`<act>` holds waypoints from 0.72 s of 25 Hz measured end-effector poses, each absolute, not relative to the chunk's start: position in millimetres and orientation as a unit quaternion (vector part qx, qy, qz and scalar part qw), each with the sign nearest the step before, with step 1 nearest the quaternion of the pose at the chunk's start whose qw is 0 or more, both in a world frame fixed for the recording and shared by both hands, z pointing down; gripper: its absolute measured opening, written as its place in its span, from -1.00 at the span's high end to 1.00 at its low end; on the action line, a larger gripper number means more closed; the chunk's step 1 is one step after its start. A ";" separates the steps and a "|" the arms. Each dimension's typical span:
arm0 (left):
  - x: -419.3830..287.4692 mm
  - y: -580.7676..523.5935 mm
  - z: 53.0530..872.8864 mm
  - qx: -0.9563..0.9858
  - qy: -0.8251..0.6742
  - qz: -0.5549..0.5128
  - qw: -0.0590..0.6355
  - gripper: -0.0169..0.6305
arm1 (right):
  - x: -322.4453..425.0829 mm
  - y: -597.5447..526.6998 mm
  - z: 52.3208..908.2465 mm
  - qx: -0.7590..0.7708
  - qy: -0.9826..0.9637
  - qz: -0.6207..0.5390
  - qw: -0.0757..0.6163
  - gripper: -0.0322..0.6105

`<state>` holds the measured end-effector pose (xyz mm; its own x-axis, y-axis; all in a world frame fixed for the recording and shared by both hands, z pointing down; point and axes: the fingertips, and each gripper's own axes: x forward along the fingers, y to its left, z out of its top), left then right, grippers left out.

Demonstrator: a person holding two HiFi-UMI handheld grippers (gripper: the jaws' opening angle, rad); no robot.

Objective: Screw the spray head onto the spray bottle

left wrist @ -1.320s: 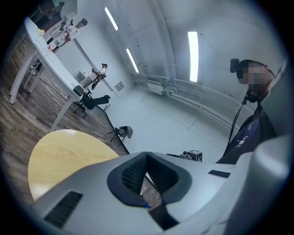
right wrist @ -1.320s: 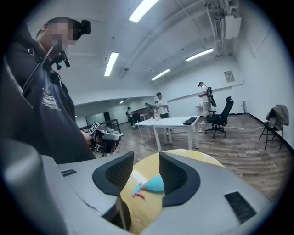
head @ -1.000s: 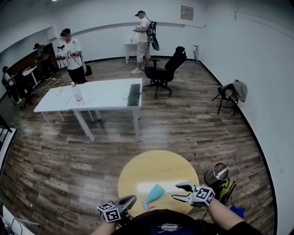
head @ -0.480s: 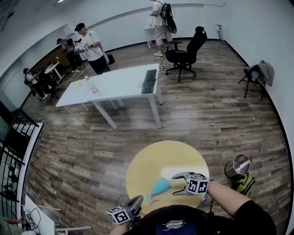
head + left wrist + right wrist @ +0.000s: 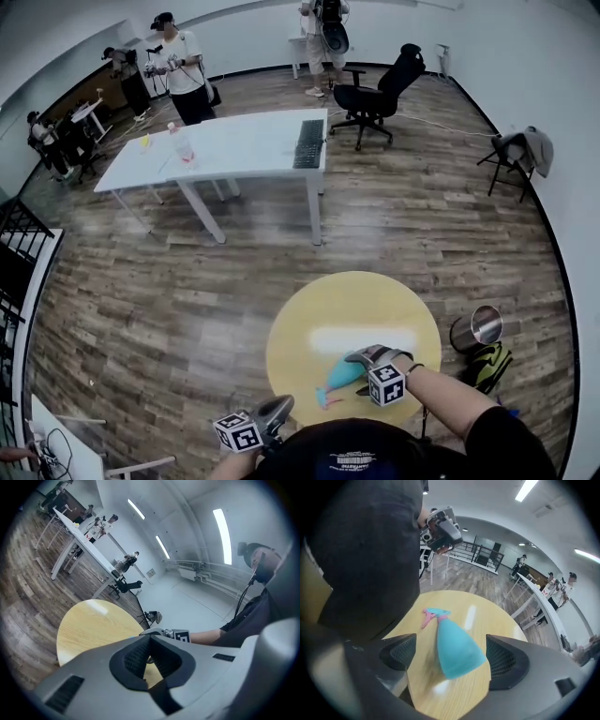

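Note:
A teal spray bottle (image 5: pixel 343 378) lies on its side on the round yellow table (image 5: pixel 328 314). A pink and teal spray head (image 5: pixel 324 397) sits at its neck, pointing at me. My right gripper (image 5: pixel 359 373) straddles the bottle's wide base. Its jaws are opening, and the pads stand clear on both sides of the bottle (image 5: pixel 457 649). The spray head (image 5: pixel 431 614) points away from that gripper (image 5: pixel 452 656). My left gripper (image 5: pixel 278 407) hovers shut and empty at the table's near edge. Its closed jaws (image 5: pixel 150 654) face the table (image 5: pixel 89 625).
A long white table (image 5: pixel 234 148) with a keyboard (image 5: pixel 307 143) stands beyond. Behind it are a black office chair (image 5: pixel 377 86) and several people. A metal bin (image 5: pixel 473 328) and a green bag (image 5: pixel 489 364) sit right of the round table. A folding chair (image 5: pixel 517 152) stands by the right wall.
My right gripper has moved left over the bottle, and its jaws have spread wide around the base. The left gripper has stayed shut at the near edge. The head view has shifted.

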<state>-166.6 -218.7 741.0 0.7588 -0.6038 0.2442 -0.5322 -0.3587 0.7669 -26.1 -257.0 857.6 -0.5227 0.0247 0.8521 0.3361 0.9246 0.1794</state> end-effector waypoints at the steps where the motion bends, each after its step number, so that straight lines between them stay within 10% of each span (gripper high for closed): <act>1: -178.5 -217.9 740.9 0.825 -0.339 -0.040 0.450 0.87 | -33.5 -258.0 865.7 -0.106 -0.848 -0.168 0.491 -0.55; 18: -221.7 -198.4 746.8 0.784 -0.405 -0.056 0.466 0.87 | -27.8 -265.0 960.5 -0.180 -0.748 -0.138 0.624 -0.58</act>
